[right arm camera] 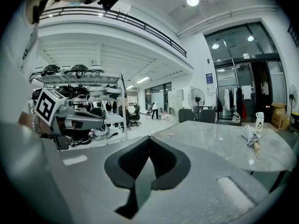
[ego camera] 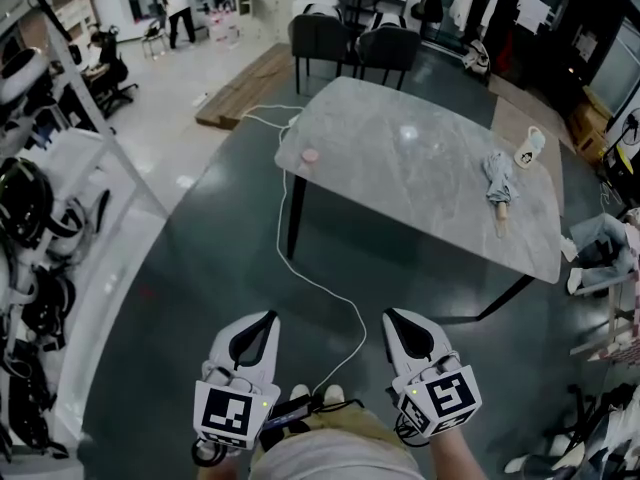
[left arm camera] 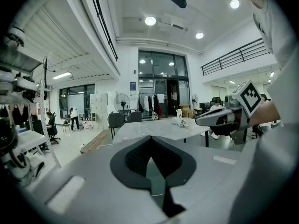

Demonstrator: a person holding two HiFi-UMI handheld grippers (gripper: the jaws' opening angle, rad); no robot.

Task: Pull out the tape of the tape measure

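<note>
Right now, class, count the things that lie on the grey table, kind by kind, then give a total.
On the table:
Folded umbrella: 1
White container: 1
Small pink round thing: 1
Total: 3

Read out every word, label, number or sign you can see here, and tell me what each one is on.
No text here can be read.
Cube on the left gripper: black-and-white square pattern, no letters.
Cube on the right gripper: the same kind of pattern, no letters.
White bottle on the table: dark print, too small to read.
Blue sign across the room: too blurred to read.
</note>
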